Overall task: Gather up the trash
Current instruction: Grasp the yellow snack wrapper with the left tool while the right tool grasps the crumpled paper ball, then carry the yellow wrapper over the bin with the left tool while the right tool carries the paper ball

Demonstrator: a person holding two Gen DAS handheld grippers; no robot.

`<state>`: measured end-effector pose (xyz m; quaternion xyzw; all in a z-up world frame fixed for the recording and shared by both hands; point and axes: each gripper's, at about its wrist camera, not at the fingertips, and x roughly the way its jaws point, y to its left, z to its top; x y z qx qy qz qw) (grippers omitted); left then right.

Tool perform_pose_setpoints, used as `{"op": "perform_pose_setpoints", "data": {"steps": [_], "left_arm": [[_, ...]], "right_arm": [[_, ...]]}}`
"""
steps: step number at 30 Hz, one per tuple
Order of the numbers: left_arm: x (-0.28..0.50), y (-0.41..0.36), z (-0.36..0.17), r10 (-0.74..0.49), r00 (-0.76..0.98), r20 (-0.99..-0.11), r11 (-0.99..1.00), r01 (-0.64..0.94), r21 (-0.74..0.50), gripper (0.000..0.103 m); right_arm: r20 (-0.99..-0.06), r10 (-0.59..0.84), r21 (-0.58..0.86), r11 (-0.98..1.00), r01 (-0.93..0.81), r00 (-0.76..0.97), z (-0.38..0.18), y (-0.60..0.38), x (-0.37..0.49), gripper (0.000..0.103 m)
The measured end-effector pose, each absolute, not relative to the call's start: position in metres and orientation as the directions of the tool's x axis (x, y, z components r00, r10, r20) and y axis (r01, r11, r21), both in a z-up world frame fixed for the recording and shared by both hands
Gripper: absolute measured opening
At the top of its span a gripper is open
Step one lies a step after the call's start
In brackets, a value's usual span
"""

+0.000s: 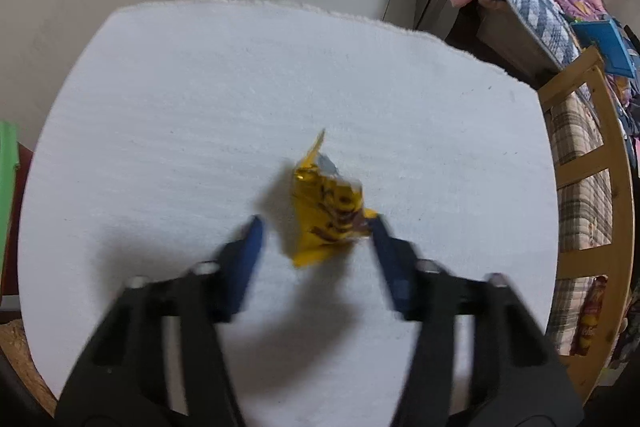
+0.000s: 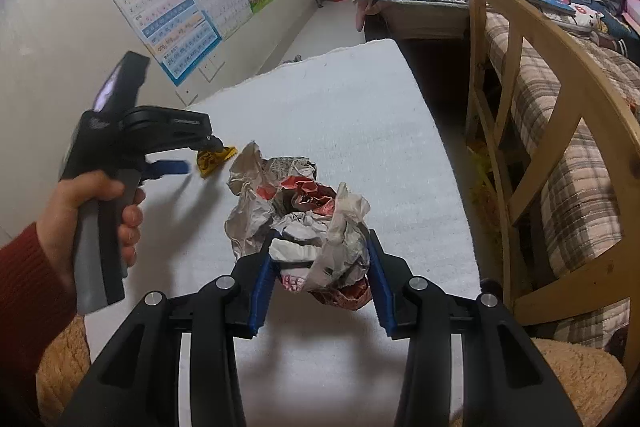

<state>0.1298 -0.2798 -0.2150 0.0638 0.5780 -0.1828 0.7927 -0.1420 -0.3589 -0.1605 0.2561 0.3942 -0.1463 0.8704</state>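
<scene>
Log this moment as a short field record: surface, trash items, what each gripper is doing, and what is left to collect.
surface: white foam sheet
trash 1: yellow wrapper, lying on the sheet
trash 2: crumpled paper bag, red and white print
left gripper: open, fingers either side of the yellow wrapper, not closed on it
right gripper: shut on the crumpled paper bag, near end between the blue pads
left to collect: yellow wrapper not yet gripped
bin: none in view

L claw (image 1: 318,227) open, yellow wrapper (image 1: 326,211) btwn fingers
</scene>
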Motion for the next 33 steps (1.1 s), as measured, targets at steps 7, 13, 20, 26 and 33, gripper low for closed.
{"op": "perform_pose_setpoints", "data": {"steps": [7,13,20,26,33], "left_arm": [[0.110,-0.260,-0.193,-0.230,0.322,-0.918,0.904,0.419,-0.079,0.035],[0.080,-0.226,-0.152,-0.240,0.426,-0.872,0.884,0.467,-0.015,0.035],[0.055,-0.178,-0.125,-0.228,0.490,-0.841,0.882,0.469,0.034,0.035],[0.051,-0.137,-0.110,-0.236,0.498,-0.835,0.912,0.409,-0.014,0.035],[0.051,-0.099,-0.098,-0.230,0.526,-0.819,0.931,0.364,-0.028,0.035]], "right_arm": [[-0.768,-0.042,0.336,0.823,0.458,0.639,-0.165,-0.358,-0.140,0.041],[-0.784,-0.059,0.297,0.838,0.457,0.618,-0.167,-0.356,-0.134,0.041],[-0.798,-0.093,0.225,0.871,0.437,0.595,-0.163,-0.342,-0.126,0.041],[-0.798,-0.045,0.262,0.872,0.414,0.601,-0.153,-0.324,-0.114,0.041],[-0.784,-0.015,0.245,0.911,0.331,0.621,-0.140,-0.281,-0.090,0.041]]}}
